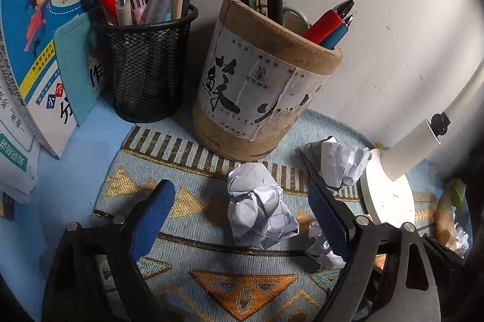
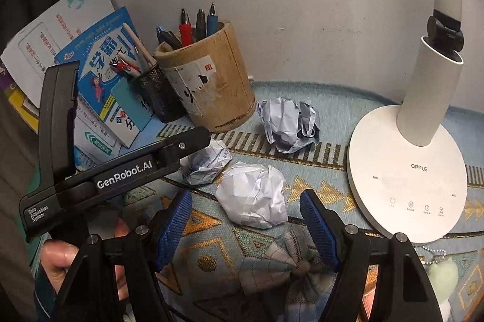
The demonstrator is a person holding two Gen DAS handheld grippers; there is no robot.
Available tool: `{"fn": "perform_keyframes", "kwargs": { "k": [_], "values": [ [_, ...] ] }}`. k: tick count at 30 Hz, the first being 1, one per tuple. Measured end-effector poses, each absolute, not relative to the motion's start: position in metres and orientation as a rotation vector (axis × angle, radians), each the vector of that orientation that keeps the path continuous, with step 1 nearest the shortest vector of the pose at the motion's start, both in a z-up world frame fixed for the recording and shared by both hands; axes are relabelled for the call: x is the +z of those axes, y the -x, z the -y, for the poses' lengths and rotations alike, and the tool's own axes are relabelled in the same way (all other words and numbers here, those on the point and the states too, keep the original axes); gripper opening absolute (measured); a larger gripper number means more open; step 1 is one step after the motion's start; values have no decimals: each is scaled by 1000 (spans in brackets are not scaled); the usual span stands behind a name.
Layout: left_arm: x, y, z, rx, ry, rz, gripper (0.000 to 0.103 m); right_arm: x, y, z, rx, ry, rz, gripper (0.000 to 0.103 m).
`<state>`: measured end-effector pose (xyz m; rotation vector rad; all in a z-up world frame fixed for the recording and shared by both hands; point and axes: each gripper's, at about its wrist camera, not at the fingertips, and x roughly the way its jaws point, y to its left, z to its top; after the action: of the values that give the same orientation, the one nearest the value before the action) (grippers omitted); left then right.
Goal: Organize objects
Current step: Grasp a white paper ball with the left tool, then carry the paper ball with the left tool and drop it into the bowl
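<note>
Through my left wrist camera, my left gripper point(image 1: 242, 219) stands open with a crumpled paper ball point(image 1: 260, 210) between the blue pads, neither pad pressing it yet. A second paper wad point(image 1: 341, 164) lies at two o'clock from it beside the lamp base point(image 1: 390, 201), and the wooden pen holder point(image 1: 260, 80) stands at twelve o'clock with the mesh pen cup point(image 1: 145, 62) at ten. To take this ball well, I judge I should centre it deeper between the pads before closing, since crushed paper gives and can squirt out sideways. Through my right wrist camera, my right gripper point(image 2: 245, 219) is likewise open around another paper ball point(image 2: 254, 195), the pads just clear of it on the woven mat point(image 2: 317, 146). My left gripper's body point(image 2: 106, 170) sits at nine o'clock, close by, so I would keep the two apart while closing gently and evenly.
</note>
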<state>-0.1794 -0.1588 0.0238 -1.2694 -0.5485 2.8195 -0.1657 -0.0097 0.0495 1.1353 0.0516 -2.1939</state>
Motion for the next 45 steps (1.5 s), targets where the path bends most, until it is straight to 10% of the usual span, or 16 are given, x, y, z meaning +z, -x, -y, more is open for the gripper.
{"fn": "perform_keyframes", "kwargs": {
  "k": [13, 45],
  "values": [
    [14, 167, 145, 2764, 1283, 556, 31, 22, 176, 28, -2193, -1151, -90, 51],
    [160, 60, -77, 2633, 813, 152, 31, 165, 70, -227, -2518, -823, 28, 49]
  ]
}}
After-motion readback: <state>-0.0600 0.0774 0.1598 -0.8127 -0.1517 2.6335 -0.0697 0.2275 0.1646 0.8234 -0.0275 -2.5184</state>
